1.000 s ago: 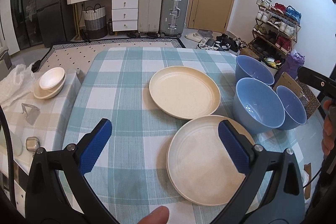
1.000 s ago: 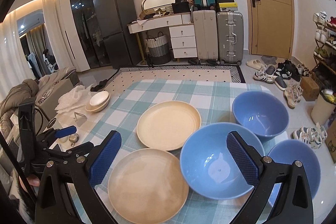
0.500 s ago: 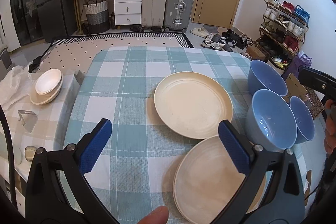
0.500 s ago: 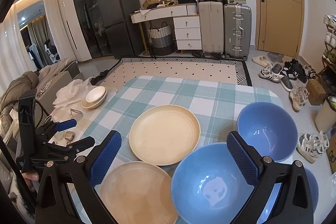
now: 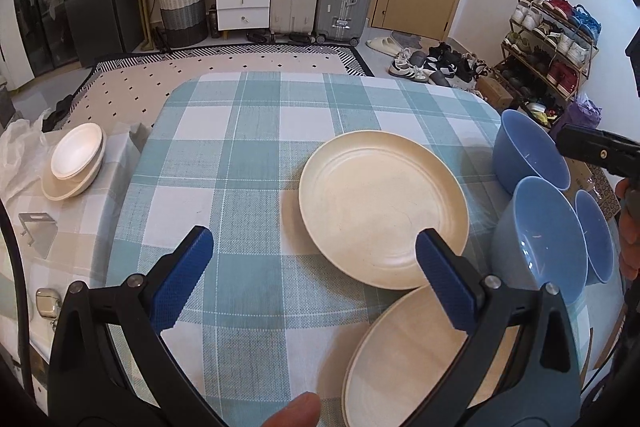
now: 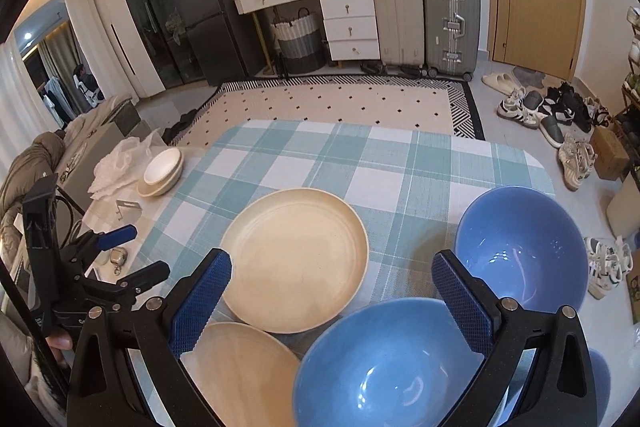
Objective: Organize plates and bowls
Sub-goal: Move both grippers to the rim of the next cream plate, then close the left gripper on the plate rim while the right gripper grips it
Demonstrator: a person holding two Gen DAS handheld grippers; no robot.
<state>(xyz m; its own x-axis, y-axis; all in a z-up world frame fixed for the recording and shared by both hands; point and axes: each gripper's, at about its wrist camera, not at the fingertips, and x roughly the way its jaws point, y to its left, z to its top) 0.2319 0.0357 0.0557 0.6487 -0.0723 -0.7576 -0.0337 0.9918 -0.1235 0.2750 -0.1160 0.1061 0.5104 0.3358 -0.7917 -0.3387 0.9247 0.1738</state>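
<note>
While both tools hover above the checked tablecloth (image 5: 240, 155), neither holds anything: the left gripper (image 5: 310, 273) has its blue pads spread wide, and the right gripper (image 6: 332, 299) is parted just as far. From the left wrist view, the far cream plate (image 5: 382, 211) lies flat at about one o'clock, and the near cream plate (image 5: 404, 355) sits at five o'clock, its rim running under the right-hand finger and just meeting the far plate's edge. Three blue bowls stand upright at three o'clock: the far blue bowl (image 5: 528, 155), the middle blue bowl (image 5: 548, 239) and the small blue bowl (image 5: 596, 235) tucked behind it. From the right wrist view, the middle bowl (image 6: 384, 363) lies at six o'clock between the fingers. A stack of white bowls (image 5: 74, 161) rests on a side surface at nine o'clock.
</note>
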